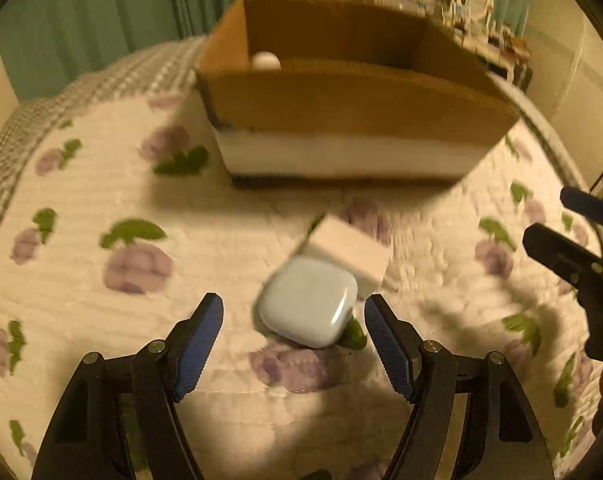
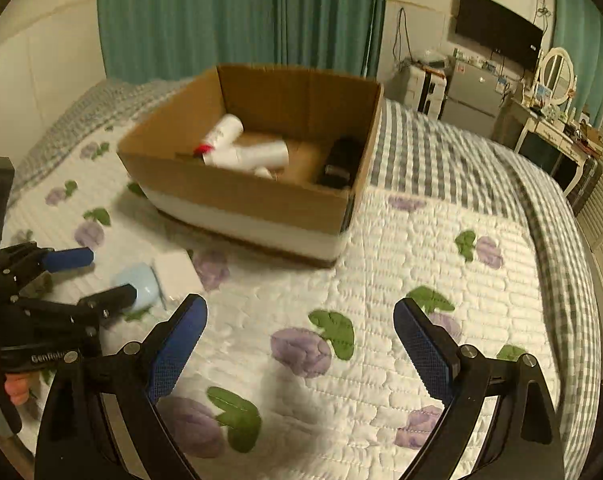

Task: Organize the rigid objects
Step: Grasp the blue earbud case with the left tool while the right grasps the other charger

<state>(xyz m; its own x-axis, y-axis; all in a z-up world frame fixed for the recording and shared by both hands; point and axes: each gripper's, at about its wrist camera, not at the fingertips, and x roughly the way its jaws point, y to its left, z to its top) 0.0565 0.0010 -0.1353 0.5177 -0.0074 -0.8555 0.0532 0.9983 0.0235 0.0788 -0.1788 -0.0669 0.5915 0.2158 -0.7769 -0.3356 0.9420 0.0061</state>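
The left tongs are held spread wide just above a quilted bed cover printed with purple flowers and green leaves, and nothing is gripped between them. A pale blue earbud case is seen lying on the cover between the two blue-padded fingertips, nearer the right one, though whether it is touched cannot be told. A small white box is set just beyond the case, touching or slightly overlapping it. Farther back on the bed, an open cardboard box with a white band along its base is placed. In the right wrist view, white bottles, one with a red part at its neck, and a dark object are shown lying inside the cardboard box. The right tongs are likewise held spread, empty, over a bare stretch of the cover, well apart from the case. A teal curtain is seen behind the bed, and a wall-mounted screen and a dressing table with a round mirror are visible to the right.
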